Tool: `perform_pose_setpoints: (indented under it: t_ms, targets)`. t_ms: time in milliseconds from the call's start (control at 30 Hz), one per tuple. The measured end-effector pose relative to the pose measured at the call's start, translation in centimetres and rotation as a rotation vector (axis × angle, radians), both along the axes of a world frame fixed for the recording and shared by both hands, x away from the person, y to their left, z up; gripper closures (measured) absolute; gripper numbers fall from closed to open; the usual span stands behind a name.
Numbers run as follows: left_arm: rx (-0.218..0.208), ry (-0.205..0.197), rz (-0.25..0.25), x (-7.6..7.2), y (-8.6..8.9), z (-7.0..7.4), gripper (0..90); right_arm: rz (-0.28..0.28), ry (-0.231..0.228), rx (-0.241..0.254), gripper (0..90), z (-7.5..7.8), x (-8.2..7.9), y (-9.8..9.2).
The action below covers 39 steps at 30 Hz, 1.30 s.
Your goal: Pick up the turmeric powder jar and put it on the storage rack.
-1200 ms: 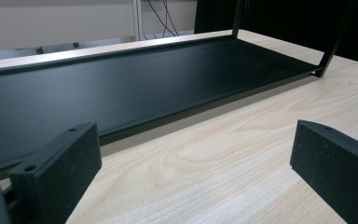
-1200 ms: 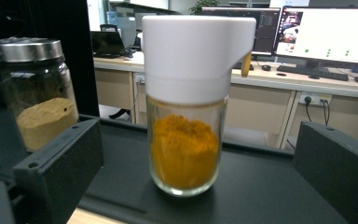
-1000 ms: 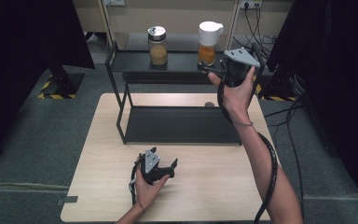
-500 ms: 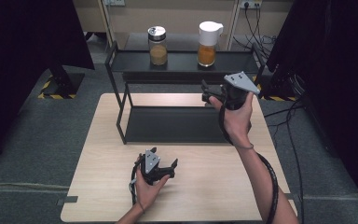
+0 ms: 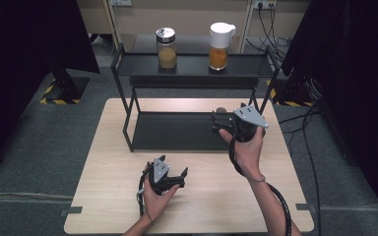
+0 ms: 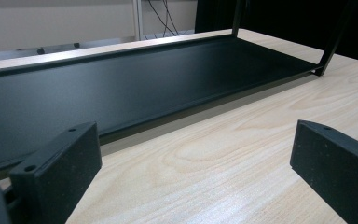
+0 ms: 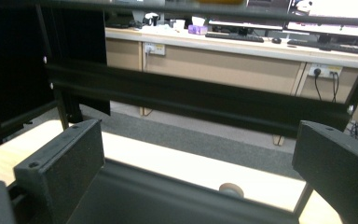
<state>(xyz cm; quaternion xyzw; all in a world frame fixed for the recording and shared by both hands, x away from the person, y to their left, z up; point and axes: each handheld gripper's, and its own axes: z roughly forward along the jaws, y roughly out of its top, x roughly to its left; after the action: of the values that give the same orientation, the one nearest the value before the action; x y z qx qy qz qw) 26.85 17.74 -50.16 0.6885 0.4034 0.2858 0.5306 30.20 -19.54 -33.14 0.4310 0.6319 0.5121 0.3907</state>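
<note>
A black two-tier rack (image 5: 192,71) stands on the wooden table (image 5: 275,196). Its top shelf carries a glass jar (image 5: 166,48) with a silver lid and brown contents, and a white-lidded jar (image 5: 220,45) with orange contents. My right gripper (image 5: 220,122) hovers over the right end of the lower shelf (image 5: 172,130), jaws open and empty (image 7: 200,154), facing the rack's back bar (image 7: 191,100). My left gripper (image 5: 173,166) rests low on the table in front of the rack, open and empty (image 6: 198,158), looking across the lower shelf (image 6: 121,88).
A small round brown object (image 5: 221,110) lies on the table just behind the lower shelf, also seen past the shelf edge as a small round object (image 7: 231,189). Cables (image 5: 280,206) trail from the right gripper. Dark screens flank the table; desks stand behind.
My right gripper has come down and toward me from beside the white-lidded jar on the top shelf to the lower shelf's right end. The left gripper has stayed put.
</note>
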Motion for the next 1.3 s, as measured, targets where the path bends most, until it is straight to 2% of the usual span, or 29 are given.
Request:
perform_pose_setpoints:
  t_ms: [333, 600, 933, 1300]
  targets:
    - [-0.004, 0.002, 0.003, 0.0, 0.0, 0.0, 1.1, -0.009, 0.020, -0.007, 3.0, -3.0, -1.7, 0.0]
    - [0.001, -0.001, 0.002, 0.0, 0.0, 0.0, 1.1, -0.035, 0.042, -0.050, 3.7, -6.3, -2.9, 0.1]
    - [0.004, -0.007, 0.002, -0.1, 0.0, -0.1, 1.2, -0.058, 0.074, -0.063, 5.2, -10.0, -4.2, -0.1]
    - [0.003, -0.009, 0.004, -0.2, -0.1, -0.1, 1.1, -0.055, 0.149, -0.067, 5.6, -13.3, -5.2, -0.5]
